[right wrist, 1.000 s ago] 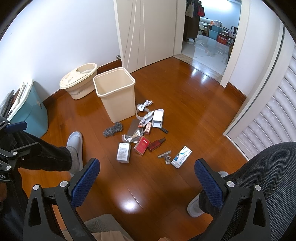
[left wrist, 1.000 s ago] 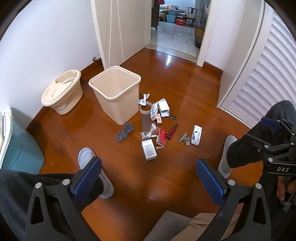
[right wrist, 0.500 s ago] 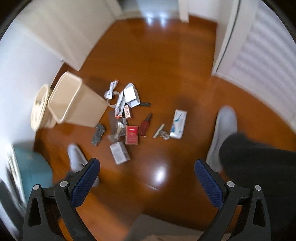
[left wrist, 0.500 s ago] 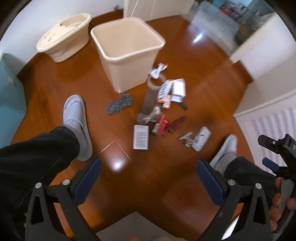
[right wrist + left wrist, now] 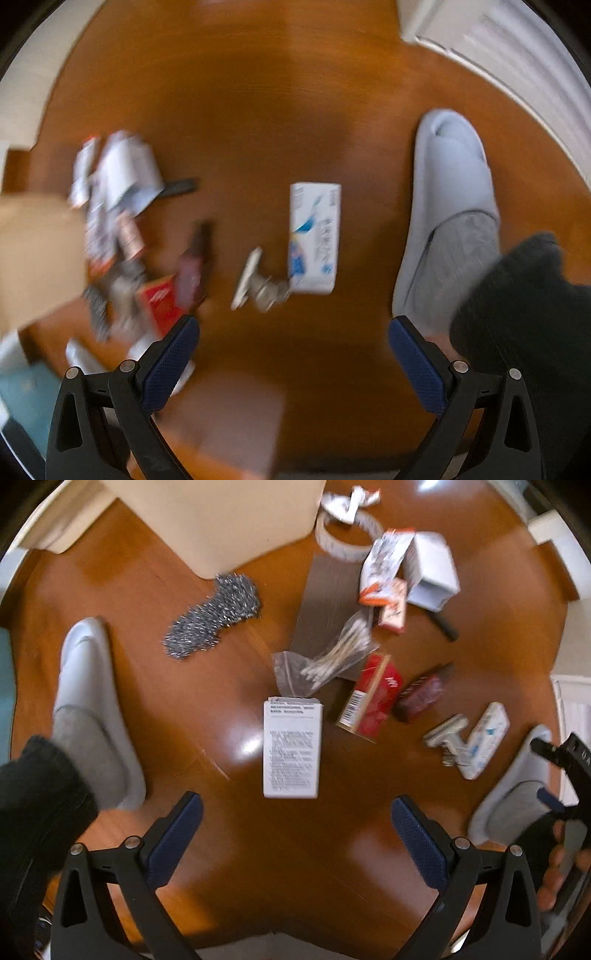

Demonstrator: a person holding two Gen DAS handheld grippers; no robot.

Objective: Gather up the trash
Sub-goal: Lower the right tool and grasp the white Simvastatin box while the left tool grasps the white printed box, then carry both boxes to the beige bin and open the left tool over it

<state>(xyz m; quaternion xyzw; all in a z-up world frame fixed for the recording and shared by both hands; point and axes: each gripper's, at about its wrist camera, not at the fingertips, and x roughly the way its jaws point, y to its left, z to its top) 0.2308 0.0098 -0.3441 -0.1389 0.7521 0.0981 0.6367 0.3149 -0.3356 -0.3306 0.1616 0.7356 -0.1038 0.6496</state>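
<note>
We see a glossy wooden floor (image 5: 155, 716) carrying a white printed box (image 5: 291, 747), red pack (image 5: 371, 698), steel scourer (image 5: 214, 616), blue-and-white carton (image 5: 314, 236) and, perhaps, a bag of cotton swabs (image 5: 325, 661).

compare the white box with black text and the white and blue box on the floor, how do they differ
The white box with black text is plain, printed only in black lines, and lies nearest the left gripper. The white and blue box carries blue artwork, looks narrower, and lies ahead of the right gripper, beside a metal clip. Both lie flat on the wooden floor.
</note>
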